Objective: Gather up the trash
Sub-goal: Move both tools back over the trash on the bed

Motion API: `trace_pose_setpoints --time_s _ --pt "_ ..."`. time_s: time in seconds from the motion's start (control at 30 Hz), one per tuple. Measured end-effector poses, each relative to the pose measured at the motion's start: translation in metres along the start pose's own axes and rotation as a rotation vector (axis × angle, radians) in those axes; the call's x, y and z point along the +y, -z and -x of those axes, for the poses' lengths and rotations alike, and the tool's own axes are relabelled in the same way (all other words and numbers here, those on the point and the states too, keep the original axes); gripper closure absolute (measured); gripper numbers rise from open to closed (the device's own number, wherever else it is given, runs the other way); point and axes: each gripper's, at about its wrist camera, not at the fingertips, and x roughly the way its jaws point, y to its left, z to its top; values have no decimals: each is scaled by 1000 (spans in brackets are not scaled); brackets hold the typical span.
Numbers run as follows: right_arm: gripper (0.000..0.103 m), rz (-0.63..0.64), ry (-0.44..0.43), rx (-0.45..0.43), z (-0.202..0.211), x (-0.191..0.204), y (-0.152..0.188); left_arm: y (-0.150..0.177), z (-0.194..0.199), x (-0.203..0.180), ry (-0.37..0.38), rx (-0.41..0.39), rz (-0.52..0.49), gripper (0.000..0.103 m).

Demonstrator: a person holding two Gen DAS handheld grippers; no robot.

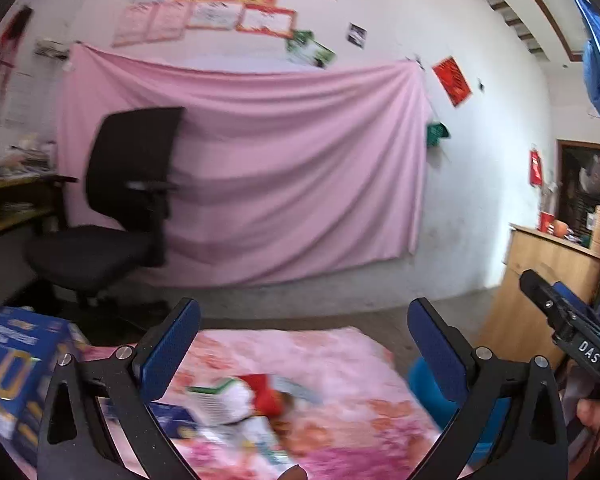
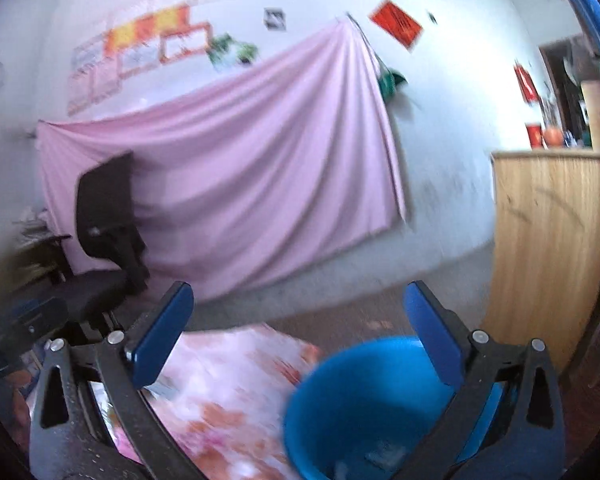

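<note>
Both tools gape empty: left tool [image 1: 304, 328] above wrappers [image 1: 244, 400], right tool [image 2: 300, 312] over blue bucket [image 2: 364, 408].

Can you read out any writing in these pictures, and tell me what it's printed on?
"DAS": white letters on the black body of the right hand-held gripper.
Blue box: a big gold letter, maybe "U"; the rest is blurred.
Wall posters and the red sign: too blurred to read.
Packaging on the pink flowered cloth: unreadable.
</note>
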Motion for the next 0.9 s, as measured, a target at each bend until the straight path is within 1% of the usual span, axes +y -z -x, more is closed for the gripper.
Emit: trace_pose_setpoints --time_s 0.17,0.27,0.37,0.47,0.53,0.67,0.77,0.8,0.9 --pt "0 28 -87 -99 9 44 -1 7 31 42 -95 -27 13 2" --pt "0 52 -130 -149 12 71 1 15 45 62 -139 -21 9 2" --pt "0 81 -141 -158 13 92 6 29 56 79 -195 -3 3 2" --pt "0 108 -160 -147 10 110 12 44 58 94 -221 32 10 2" --pt "0 131 -168 -122 5 121 17 51 54 97 -231 64 9 2" --pt "0 193 -168 -34 -9 136 30 66 44 108 -227 139 7 2" --pt "0 229 -173 87 -27 147 40 72 29 114 -217 218 25 2" --pt "0 240 -181 125 -32 149 43 72 25 116 -211 233 36 2" --pt "0 262 -197 253 -48 154 58 75 13 121 -227 286 57 3"
